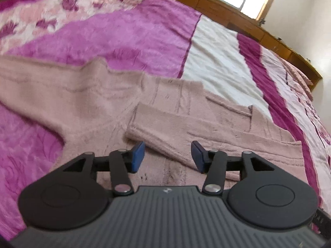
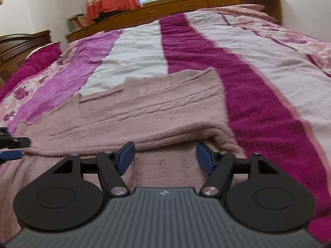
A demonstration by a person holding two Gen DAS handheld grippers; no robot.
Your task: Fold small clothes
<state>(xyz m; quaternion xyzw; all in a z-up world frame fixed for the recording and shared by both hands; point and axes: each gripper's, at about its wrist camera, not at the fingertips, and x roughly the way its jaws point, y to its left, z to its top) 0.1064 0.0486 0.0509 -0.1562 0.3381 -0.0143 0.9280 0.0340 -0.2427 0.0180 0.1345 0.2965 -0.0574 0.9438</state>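
One dusty-pink knitted sweater [image 1: 86,103] lies flat on the bed [image 1: 217,62], spread over a magenta, white and floral striped bedspread [image 2: 196,66]; the flat, soft surface keeps the knit in place so each fold lies where it is put. One sleeve [image 1: 186,128] lies crosswise over the body of the garment, and in the right wrist view one side panel [image 2: 155,111] is turned inward, its rounded fold edge just ahead of the fingers; the garment thus appears partly folded. Two grippers are present. The left gripper [image 1: 168,157] is released, blue pads parted above the sleeve cuff with nothing clamped. The right gripper [image 2: 165,157] is likewise released, jaws wide over the bare knit, apparently poised for the next fold.
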